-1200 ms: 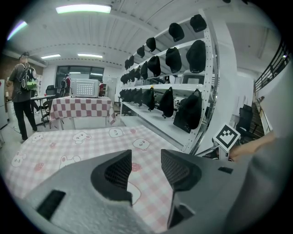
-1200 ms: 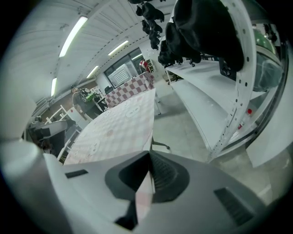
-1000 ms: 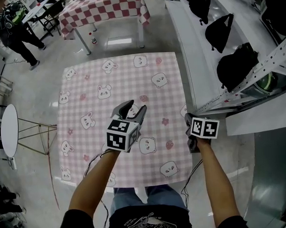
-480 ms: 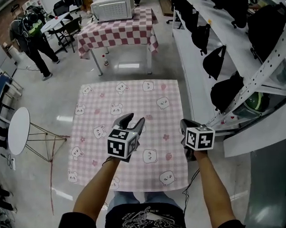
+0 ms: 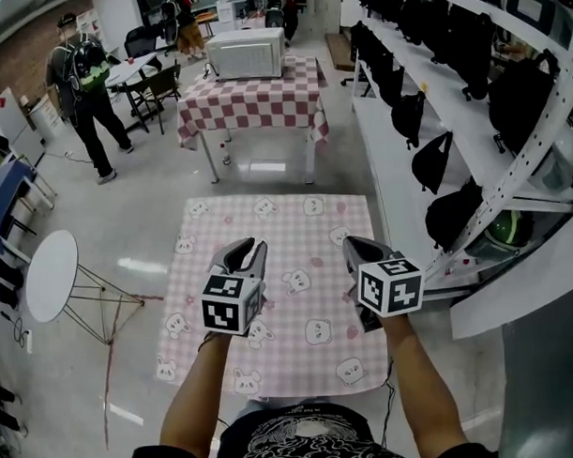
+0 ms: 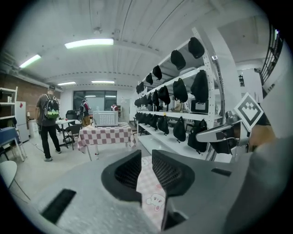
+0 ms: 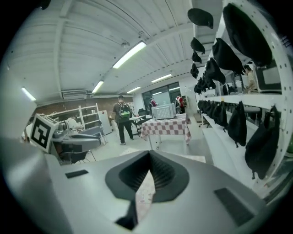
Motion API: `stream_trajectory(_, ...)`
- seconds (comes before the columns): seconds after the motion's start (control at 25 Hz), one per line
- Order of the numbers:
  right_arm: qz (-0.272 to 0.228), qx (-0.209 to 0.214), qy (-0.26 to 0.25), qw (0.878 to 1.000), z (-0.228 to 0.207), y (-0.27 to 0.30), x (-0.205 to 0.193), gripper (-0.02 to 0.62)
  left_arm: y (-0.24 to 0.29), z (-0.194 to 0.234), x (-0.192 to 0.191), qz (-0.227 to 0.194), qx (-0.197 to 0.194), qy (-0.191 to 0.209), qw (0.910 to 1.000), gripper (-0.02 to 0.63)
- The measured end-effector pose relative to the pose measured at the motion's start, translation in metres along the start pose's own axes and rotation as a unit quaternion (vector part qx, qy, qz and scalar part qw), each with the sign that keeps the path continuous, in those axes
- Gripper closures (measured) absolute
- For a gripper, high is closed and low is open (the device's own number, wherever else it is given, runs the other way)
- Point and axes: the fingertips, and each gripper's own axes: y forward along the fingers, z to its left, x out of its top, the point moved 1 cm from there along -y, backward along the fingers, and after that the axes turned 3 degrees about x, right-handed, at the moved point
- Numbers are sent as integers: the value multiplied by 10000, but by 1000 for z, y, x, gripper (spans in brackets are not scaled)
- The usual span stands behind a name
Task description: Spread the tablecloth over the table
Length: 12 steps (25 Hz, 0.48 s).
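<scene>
Well, we're looking down on the tablecloth (image 5: 288,270), pink check with little bear prints, and it lies flat over the table, reaching all four edges we can see. The near edge sits partly behind our forearms, so we can't say how evenly it hangs there.

Both grippers are held above the cloth, clear of it. On the left gripper (image 5: 249,243) the jaws are closing, with a narrow gap between them; its own view shows only the cloth far below through that gap, and nothing between the pads. The right gripper (image 5: 349,240) has its jaws pressed together at the tips and carries nothing; a sliver of pink cloth shows beneath them.

Beyond our table stands a second table with a red-and-white checked cover (image 5: 254,100), and a white appliance (image 5: 247,52) on it, possibly a microwave. A person with a backpack (image 5: 87,94) stands off to the left, near a round white side table (image 5: 52,276). Shelves of black bags (image 5: 432,157) run along the right.
</scene>
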Motion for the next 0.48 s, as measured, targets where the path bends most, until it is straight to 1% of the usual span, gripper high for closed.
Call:
stream_trajectory(0.16,-303,126,-224,9992,37,3,27,591,-19,17,13,-237,-98,-45,9997,595)
stream_trajectory(0.32,-367,202,-498,9979,62,11,33,592,-31,34,10,-184,-107,-24,9998,601)
stream_trajectory(0.48,-393,276,-647,9968,75,16,33,592,-36,47,7,-148,-97,-62,9998,601)
